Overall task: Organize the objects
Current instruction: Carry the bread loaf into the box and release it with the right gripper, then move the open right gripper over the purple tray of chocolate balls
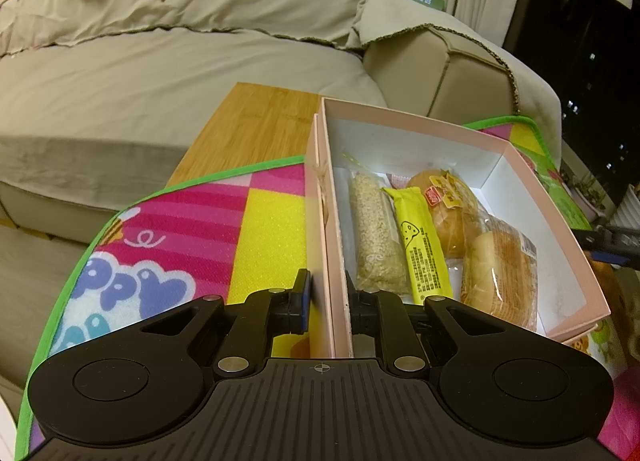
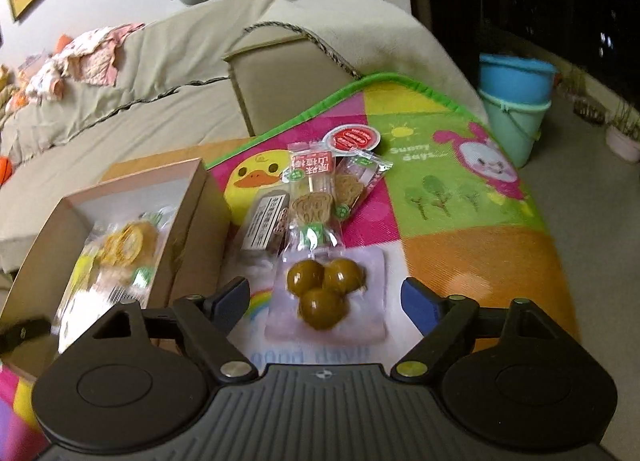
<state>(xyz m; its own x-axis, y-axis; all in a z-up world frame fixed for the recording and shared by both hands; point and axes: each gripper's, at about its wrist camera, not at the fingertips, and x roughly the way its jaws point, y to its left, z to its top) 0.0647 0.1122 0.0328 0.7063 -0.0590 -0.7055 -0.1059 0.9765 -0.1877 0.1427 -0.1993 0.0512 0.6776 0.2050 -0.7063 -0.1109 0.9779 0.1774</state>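
Observation:
My left gripper [image 1: 326,285] is shut on the near left wall of a pink open box [image 1: 420,121], one finger outside and one inside. In the box lie a sesame bar [image 1: 376,233], a yellow stick packet [image 1: 424,245] and two wrapped buns [image 1: 500,273]. In the right wrist view my right gripper [image 2: 326,293] stands open, low over a clear packet with three brown-green balls [image 2: 320,307] that lies between its fingers, untouched. Beyond it lie two haw snack packets [image 2: 314,197], a dark bar packet [image 2: 266,225] and a red round label [image 2: 352,139]. The box [image 2: 188,221] sits just left of them.
Everything rests on a colourful play mat [image 2: 460,221] with a green border over a wooden table [image 1: 256,125]. A beige sofa [image 1: 160,73] with clothes on its back stands behind. Two stacked buckets [image 2: 516,101] stand on the floor at the far right.

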